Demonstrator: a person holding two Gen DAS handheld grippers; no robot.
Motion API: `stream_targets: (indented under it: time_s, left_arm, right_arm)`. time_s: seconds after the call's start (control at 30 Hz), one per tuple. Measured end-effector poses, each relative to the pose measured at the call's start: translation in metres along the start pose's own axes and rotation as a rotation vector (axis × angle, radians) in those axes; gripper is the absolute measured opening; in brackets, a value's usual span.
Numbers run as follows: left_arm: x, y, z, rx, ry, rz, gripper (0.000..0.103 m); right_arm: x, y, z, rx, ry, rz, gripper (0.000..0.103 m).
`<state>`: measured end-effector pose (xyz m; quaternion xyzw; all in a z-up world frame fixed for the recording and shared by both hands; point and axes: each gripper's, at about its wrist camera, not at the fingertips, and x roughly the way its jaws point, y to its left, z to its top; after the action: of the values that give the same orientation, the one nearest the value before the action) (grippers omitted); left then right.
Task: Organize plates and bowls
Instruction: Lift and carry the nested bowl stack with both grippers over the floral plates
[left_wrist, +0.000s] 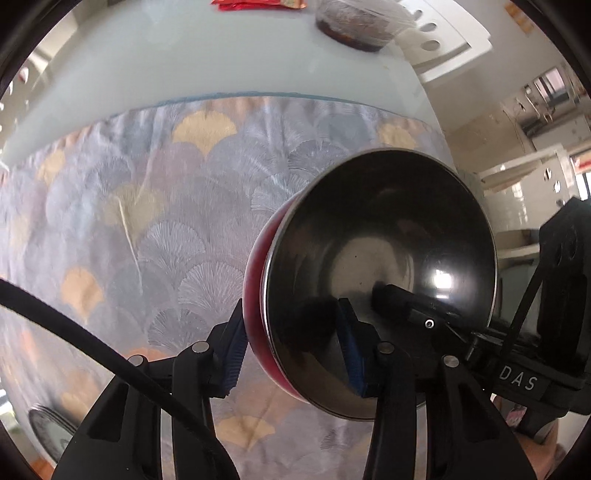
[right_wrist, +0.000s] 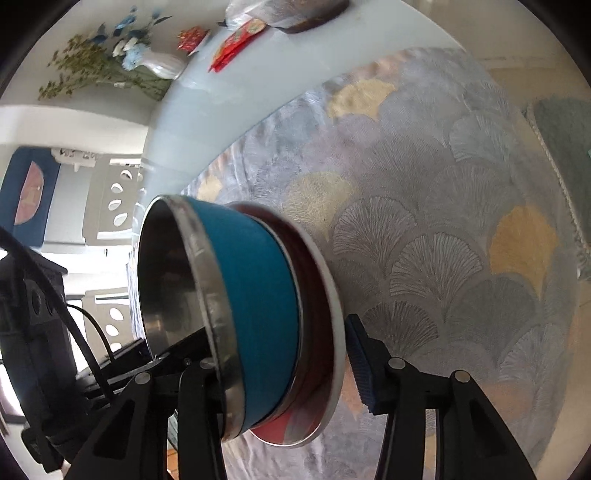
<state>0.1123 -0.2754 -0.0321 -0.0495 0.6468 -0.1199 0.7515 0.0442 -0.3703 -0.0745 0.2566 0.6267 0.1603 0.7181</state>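
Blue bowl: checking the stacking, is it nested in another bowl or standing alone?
Nested: the blue bowl sits inside the wider red bowl, whose rim rings its base.

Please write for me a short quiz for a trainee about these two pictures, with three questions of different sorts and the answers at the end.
1. True or false: the blue bowl sits nested inside the red bowl.
2. Which of these stands on the table in the right wrist view? A) a vase of flowers B) a kettle C) a lamp
3. Fill in: the left hand-held gripper has one finger outside the red bowl's wall and the other ___ the bowl.

Key: 1 true; 2 A; 3 inside.
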Motion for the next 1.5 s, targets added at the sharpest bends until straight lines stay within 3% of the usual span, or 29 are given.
stream_targets:
  time_s: [0.17, 0.47, 0.87, 1.17, 1.5]
  left_arm:
    - [-0.011, -0.003, -0.002, 0.038, -0.026, 0.043, 0.041]
    - [-0.024, 0.013, -0.002, -0.002, -0.032, 0.068, 0.041]
    - [-0.065, 0.047, -0.018, -0.064, -0.062, 0.068, 0.041]
    - [-0.099, 0.095, -0.044, -0.083, -0.076, 0.060, 0.041]
    - [-0.139, 0.173, -0.090, -0.106, -0.097, 0.062, 0.041]
  right_arm:
    - [-0.001, 0.006, -0.007, -0.046, -0.001, 0.008, 0.045]
    - [0.003, 0.028, -0.012, -0.098, 0.012, -0.006, 0.045]
    - [0.009, 0.087, -0.023, -0.170, 0.027, -0.028, 0.045]
    - [0.020, 0.143, -0.056, -0.178, 0.025, -0.031, 0.045]
    - [0.047, 0.207, -0.100, -0.169, 0.041, -0.006, 0.045]
